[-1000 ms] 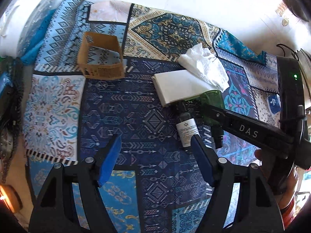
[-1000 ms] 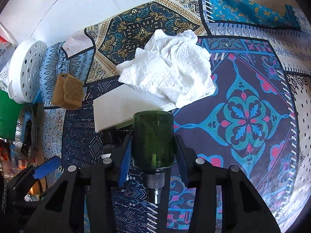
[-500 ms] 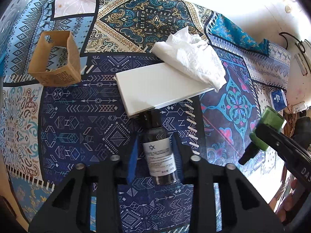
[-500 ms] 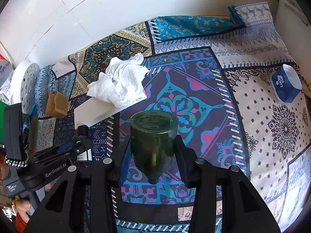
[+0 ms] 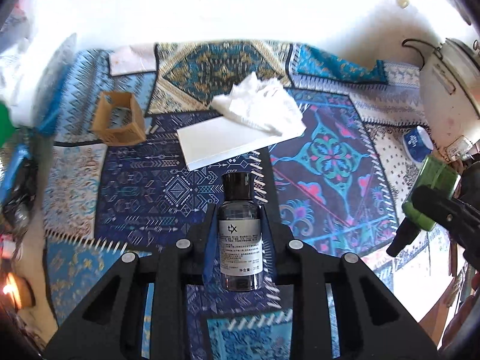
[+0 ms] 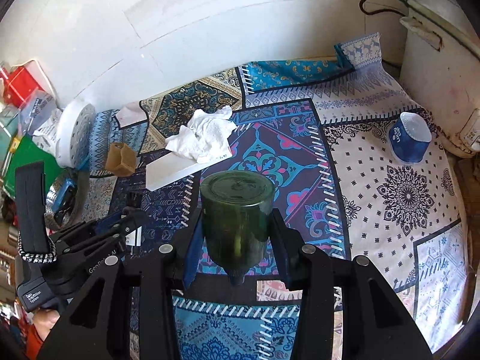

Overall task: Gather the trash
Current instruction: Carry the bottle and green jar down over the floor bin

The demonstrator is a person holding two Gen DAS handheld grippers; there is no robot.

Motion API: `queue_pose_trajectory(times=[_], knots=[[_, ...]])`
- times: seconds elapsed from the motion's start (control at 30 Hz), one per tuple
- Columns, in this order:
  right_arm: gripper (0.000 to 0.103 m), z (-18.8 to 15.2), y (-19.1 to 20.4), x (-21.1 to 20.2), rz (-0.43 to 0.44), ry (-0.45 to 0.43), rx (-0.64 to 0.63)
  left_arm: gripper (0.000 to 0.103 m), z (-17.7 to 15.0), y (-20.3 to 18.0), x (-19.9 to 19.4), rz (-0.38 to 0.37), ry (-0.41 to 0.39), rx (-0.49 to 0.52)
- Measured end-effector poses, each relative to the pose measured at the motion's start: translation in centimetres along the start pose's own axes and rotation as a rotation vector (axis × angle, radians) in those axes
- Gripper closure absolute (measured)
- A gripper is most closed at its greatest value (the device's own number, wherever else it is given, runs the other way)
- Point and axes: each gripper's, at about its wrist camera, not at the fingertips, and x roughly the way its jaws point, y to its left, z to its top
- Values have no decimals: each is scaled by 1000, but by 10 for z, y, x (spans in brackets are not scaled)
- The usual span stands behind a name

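Trash is already held in both claws: the small dark bottle (image 5: 240, 234) is clamped in the left gripper (image 5: 240, 231), the green bottle (image 6: 237, 219) in the right gripper (image 6: 235, 234), above the patterned cloth (image 6: 390, 180); both should be carried level, grip kept firm, until a bin is reached

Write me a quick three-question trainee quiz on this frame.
1. True or false: the left gripper holds a clear bottle.
2. What lies on the white board? A) tissue B) blue cup C) cardboard sleeve
3. Fill in: the right gripper holds a ____ bottle.

Key: 1 true; 2 A; 3 green.
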Motion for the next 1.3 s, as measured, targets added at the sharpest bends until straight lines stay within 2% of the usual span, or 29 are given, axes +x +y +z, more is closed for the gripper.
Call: queue_pose_trajectory(times=[0.33, 0.63, 0.93, 1.13, 1.3], knots=[[64, -53, -1, -84, 85, -45, -181, 76, -76, -48, -108, 29, -154, -118], [64, -109, -1, -127, 130, -54, -210, 76, -144, -65, -166, 17, -194, -147], [64, -181, 15, -147, 101, -57, -179, 76, -228, -59, -191, 3, -165, -105], [64, -243, 24, -143, 73, -10, -130, 76, -290, -49, -193, -9, -98, -63], [64, -287, 15, -126, 62, 75, -81, 76, -334, -44, -169, -27, 1, -73]])
